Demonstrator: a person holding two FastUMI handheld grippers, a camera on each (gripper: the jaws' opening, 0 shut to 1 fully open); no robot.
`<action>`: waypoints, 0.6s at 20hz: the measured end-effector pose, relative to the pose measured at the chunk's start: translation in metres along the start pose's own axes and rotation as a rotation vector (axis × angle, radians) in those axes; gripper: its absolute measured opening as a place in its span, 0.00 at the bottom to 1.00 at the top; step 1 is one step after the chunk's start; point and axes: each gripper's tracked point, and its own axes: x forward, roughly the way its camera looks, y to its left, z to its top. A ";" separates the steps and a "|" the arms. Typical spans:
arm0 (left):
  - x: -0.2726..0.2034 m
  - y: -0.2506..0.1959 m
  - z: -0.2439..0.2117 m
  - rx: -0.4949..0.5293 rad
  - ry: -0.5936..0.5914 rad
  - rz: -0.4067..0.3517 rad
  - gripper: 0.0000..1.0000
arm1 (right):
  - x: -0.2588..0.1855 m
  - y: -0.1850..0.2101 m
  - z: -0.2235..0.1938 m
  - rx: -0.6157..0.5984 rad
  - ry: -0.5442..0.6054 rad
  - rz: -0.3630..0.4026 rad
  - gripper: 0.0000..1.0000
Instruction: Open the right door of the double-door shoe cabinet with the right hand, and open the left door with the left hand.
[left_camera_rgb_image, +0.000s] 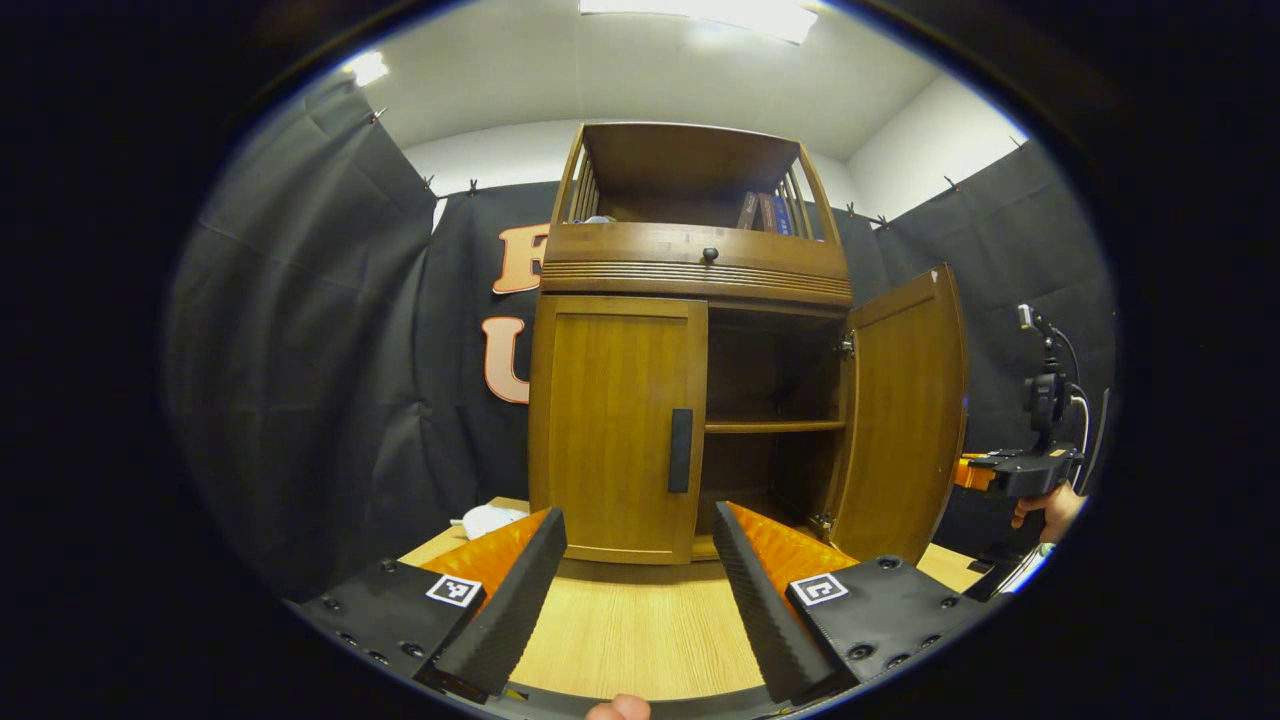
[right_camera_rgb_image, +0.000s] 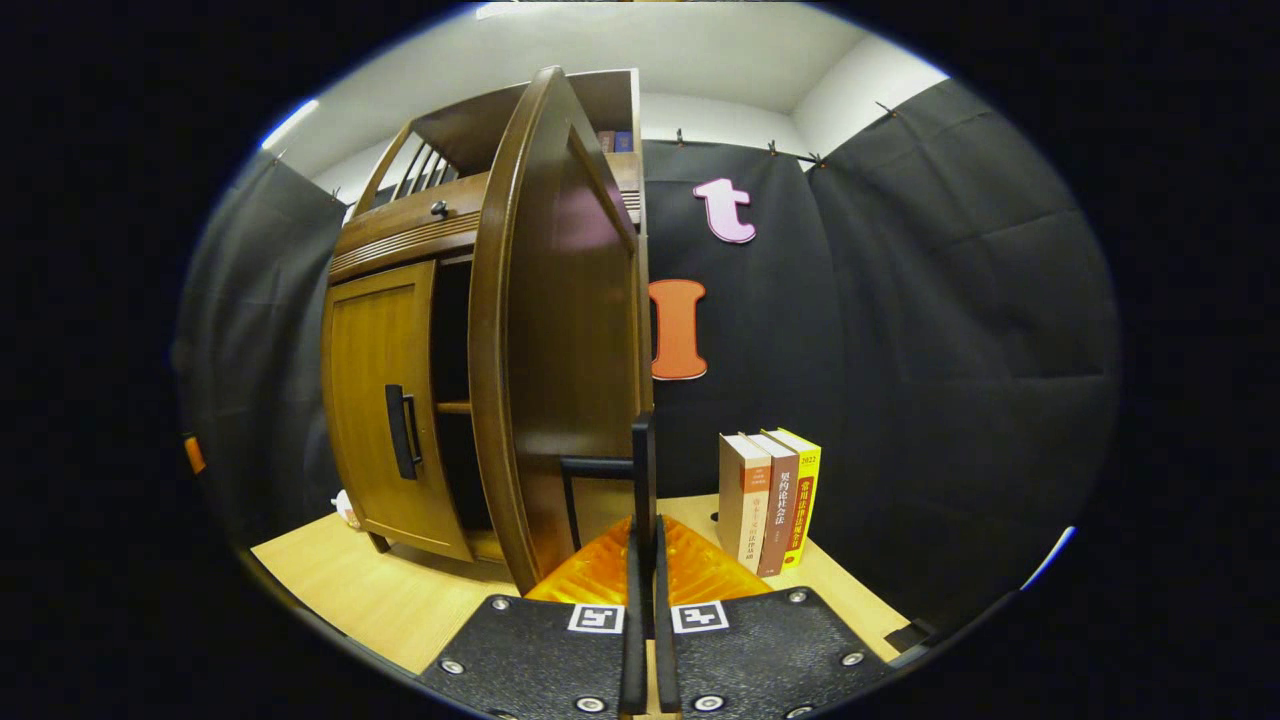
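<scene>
The left door (left_camera_rgb_image: 615, 430) of the shoe cabinet (left_camera_rgb_image: 690, 270) is shut, standing straight ahead of the left gripper (left_camera_rgb_image: 640, 570), whose fingers are spread wide with nothing between them. The door's dark handle (left_camera_rgb_image: 680, 450) is a slim bar with its long axis upright, set near the door's inner edge, so it lies forward and slightly above the gap between the fingers, a little to the right of centre; the left gripper is clearly the nearer one for that pull. The right door (left_camera_rgb_image: 900, 420) is already swung well out, showing a dark interior with a shelf (left_camera_rgb_image: 775, 426). In the right gripper view the right gripper (right_camera_rgb_image: 645, 540) has its fingers pressed together on the thin black handle of that open door (right_camera_rgb_image: 545, 330). The cabinet is glossy brown wood with framed panels, a ribbed moulding and a small round knob (left_camera_rgb_image: 710, 255). It stands on a pale wood-grain surface (left_camera_rgb_image: 630, 630), with three upright books (right_camera_rgb_image: 770, 500) beside it.
</scene>
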 end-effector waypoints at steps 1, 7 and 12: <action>0.001 -0.002 0.000 0.001 -0.001 0.000 0.94 | 0.001 -0.002 0.001 0.000 -0.006 0.007 0.09; -0.001 0.003 -0.002 0.001 0.009 0.024 0.94 | 0.006 -0.028 0.002 0.001 -0.011 0.102 0.03; -0.007 0.026 -0.002 0.005 0.004 0.074 0.99 | 0.006 -0.049 0.005 0.017 -0.013 0.186 0.03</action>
